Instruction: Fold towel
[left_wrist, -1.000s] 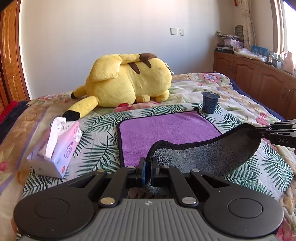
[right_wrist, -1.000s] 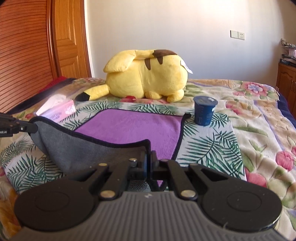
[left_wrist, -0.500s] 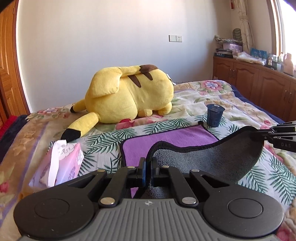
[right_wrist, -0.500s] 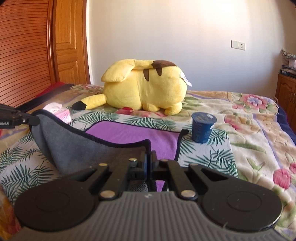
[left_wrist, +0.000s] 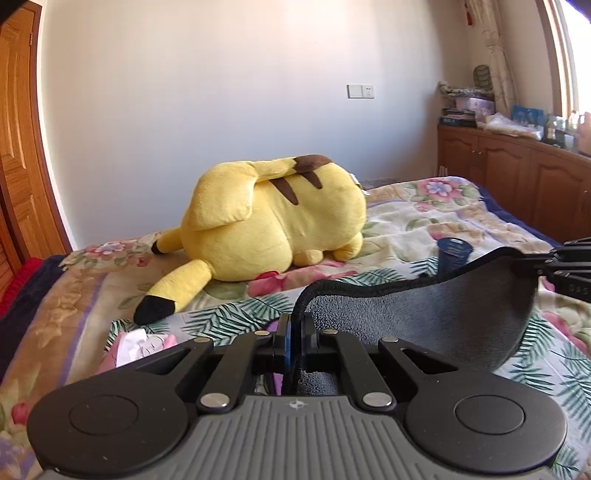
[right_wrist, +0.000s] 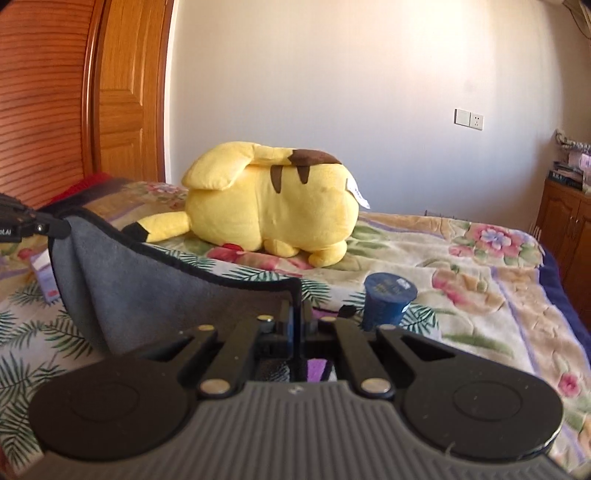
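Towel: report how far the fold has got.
Done: both near corners are gripped, the left gripper and the right gripper each shut on the towel. In hand: the near edge hangs lifted between them, grey underside showing, above the bed. Left: carry it to the far edge by the blue cup, lay it down, release.

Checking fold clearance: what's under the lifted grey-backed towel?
Under the lifted grey-backed towel, only a sliver of its purple face and the leaf-print bedspread show. The rest is covered. Left gripper and right gripper each pinch a corner.
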